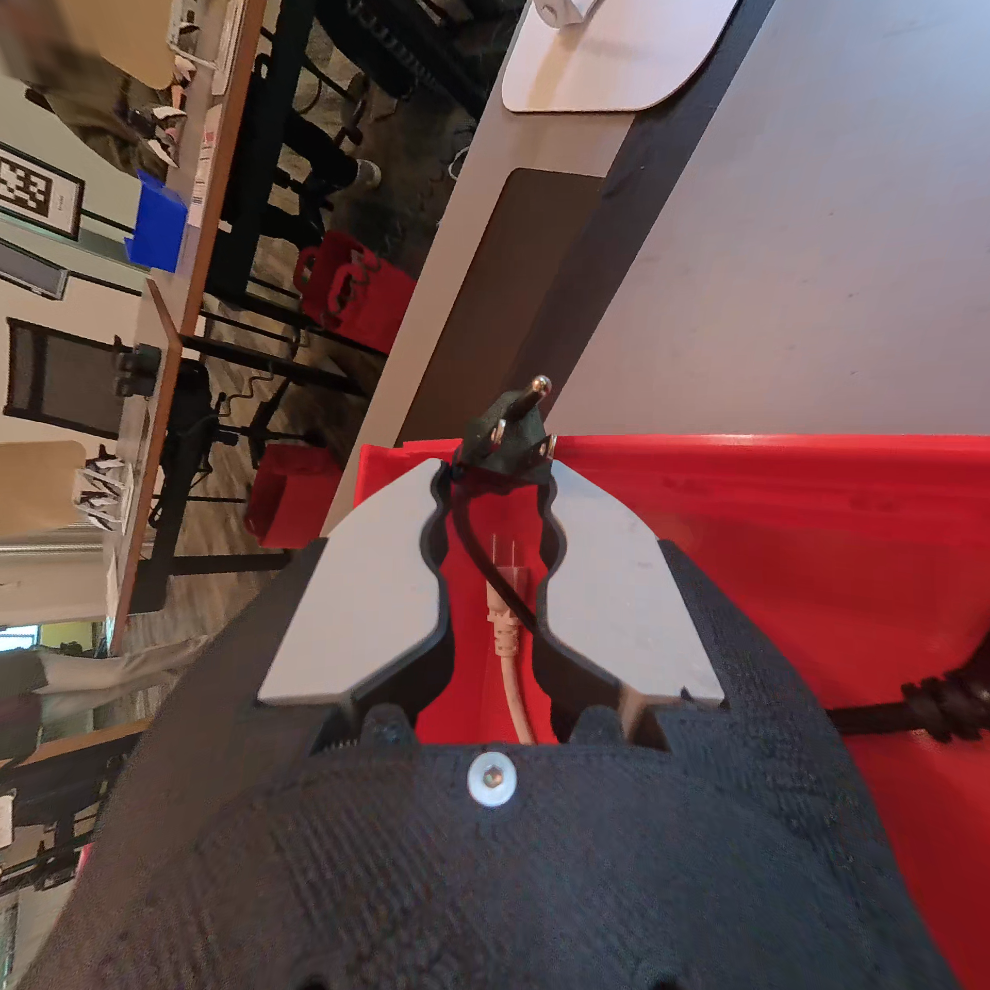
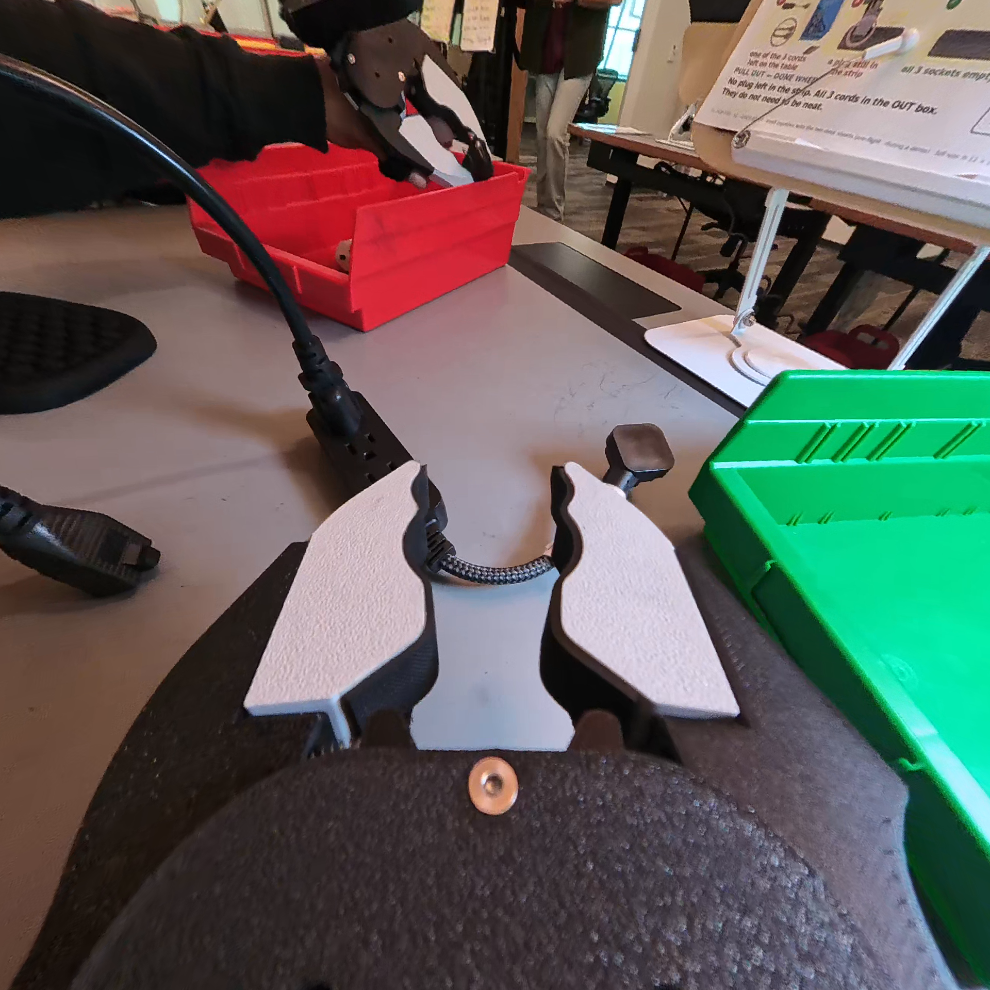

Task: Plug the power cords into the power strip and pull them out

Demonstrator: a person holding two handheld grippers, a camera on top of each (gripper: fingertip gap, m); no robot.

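My left gripper [image 1: 498, 477] is shut on a black three-pin plug [image 1: 506, 439] at its fingertips, pins pointing away, over the far end of the red bin [image 1: 750, 535]. Its black cord runs back between the fingers. A white plug and cord [image 1: 503, 594] lie in the bin below. My right gripper [image 2: 490, 477] is open just above the table, astride the braided cable [image 2: 493, 570] of the black power strip [image 2: 369, 450]. The strip's near end sits by the left finger. A black cord's plug [image 2: 329, 391] stands in the strip's far socket. The left gripper [image 2: 452, 171] also shows over the red bin [image 2: 428, 252].
A green bin [image 2: 857, 535] stands close on the right. The braided cable's own plug [image 2: 640, 450] lies past the right finger. A loose black connector [image 2: 80, 546] lies at the left, with a black mesh pad [image 2: 53, 348] behind it. A white stand [image 2: 712, 348] holds an instruction sheet at the table's far right. The grippers' ends are close to 40 cm from one another. Measured from the fingertips, the loose black connector [image 2: 80, 546] is 15 cm or so from the right gripper and 45 cm from the left.
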